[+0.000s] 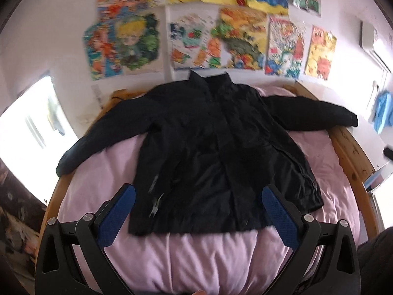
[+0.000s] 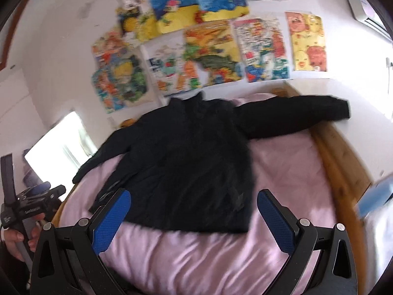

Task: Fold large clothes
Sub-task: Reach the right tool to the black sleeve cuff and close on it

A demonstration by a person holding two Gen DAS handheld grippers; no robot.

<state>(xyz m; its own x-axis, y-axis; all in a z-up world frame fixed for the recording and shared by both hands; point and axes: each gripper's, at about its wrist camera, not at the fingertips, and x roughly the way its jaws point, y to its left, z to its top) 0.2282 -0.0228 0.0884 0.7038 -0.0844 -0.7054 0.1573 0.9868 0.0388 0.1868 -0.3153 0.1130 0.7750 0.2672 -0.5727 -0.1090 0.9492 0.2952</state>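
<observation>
A large black jacket point(image 1: 216, 147) lies spread flat, front up, on a pink quilt point(image 1: 196, 258), collar toward the far wall and both sleeves stretched out sideways. It also shows in the right wrist view point(image 2: 186, 167). My left gripper point(image 1: 199, 196) is open and empty, held above the jacket's near hem. My right gripper point(image 2: 194, 199) is open and empty, also above the near hem. The left gripper's body point(image 2: 34, 204) shows at the left edge of the right wrist view, held in a hand.
The quilt point(image 2: 208, 258) covers a bed with a wooden frame point(image 1: 353, 162) along the right side. Colourful drawings point(image 1: 221, 32) cover the far wall. A bright window point(image 1: 32, 127) is at the left. A blue item point(image 2: 375, 196) sits past the frame at right.
</observation>
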